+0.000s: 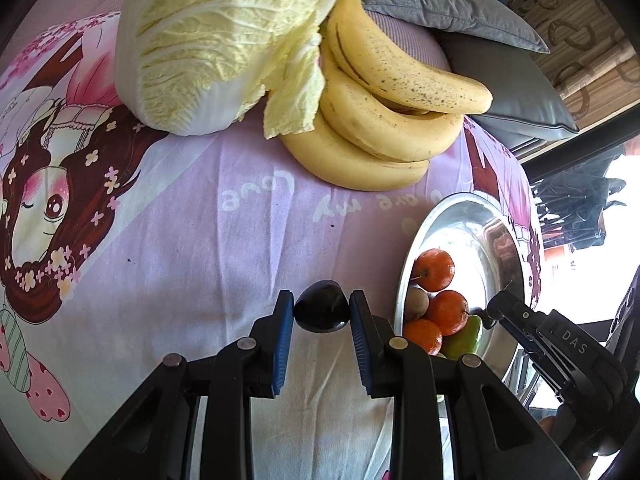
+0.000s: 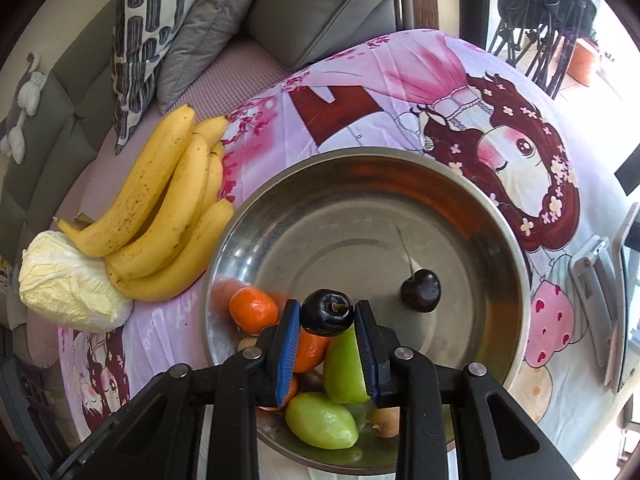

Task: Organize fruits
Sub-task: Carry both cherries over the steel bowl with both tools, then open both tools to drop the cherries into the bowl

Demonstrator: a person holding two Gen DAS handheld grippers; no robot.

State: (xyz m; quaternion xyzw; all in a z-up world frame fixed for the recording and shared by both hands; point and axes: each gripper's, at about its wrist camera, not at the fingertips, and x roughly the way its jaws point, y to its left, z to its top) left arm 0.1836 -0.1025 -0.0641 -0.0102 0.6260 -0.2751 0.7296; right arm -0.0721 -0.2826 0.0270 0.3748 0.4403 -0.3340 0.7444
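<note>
My left gripper (image 1: pixel 321 309) is shut on a dark cherry (image 1: pixel 321 307), held above the pink printed cloth (image 1: pixel 192 248) just left of the steel bowl (image 1: pixel 460 220). In the right wrist view my right gripper (image 2: pixel 327 312) is shut on another dark cherry (image 2: pixel 327 312), hanging over the steel bowl (image 2: pixel 360 184). Inside the bowl lie a loose cherry with a stem (image 2: pixel 421 291), tangerines (image 2: pixel 253 307), green fruits (image 2: pixel 321 421) and a brownish fruit (image 2: pixel 386 424). The right gripper's body (image 1: pixel 560 344) shows at the bowl's right side in the left wrist view.
A bunch of bananas (image 1: pixel 384 100) and a napa cabbage (image 1: pixel 216 40) lie on the cloth behind the bowl. Grey and patterned cushions (image 2: pixel 224 20) sit on a sofa beyond. A grey stand (image 2: pixel 596 280) stands at the table's right edge.
</note>
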